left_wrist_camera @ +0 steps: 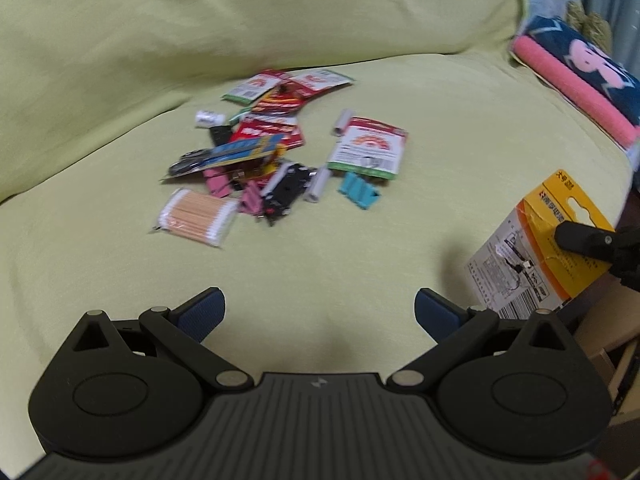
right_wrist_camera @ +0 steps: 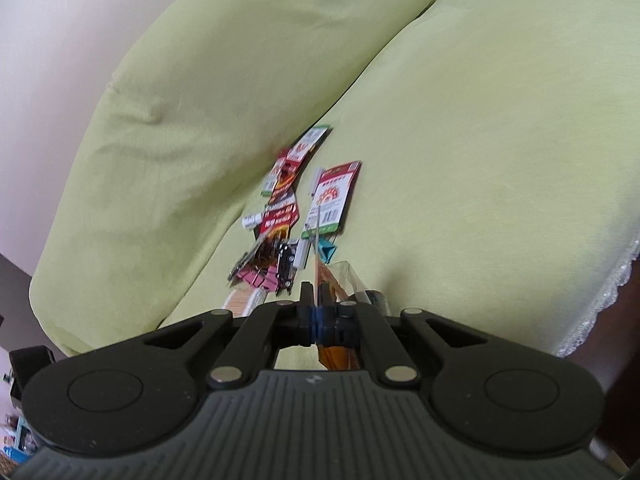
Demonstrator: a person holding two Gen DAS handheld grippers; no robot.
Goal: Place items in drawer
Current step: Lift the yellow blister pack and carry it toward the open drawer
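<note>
The left tool (left_wrist_camera: 320, 312) is seen spread open and empty at lower centre over the yellow-green sofa cushion (left_wrist_camera: 460, 152). Only its view shows the yellow-and-white carded battery pack (left_wrist_camera: 532, 252) face-on at the right edge, clamped by the right tool (right_wrist_camera: 316, 300); the right view shows it edge-on.

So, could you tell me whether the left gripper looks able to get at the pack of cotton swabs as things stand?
Probably yes. The left gripper is open and holds nothing, and the pack of cotton swabs lies at the near edge of the pile with only bare green cover between.
</note>
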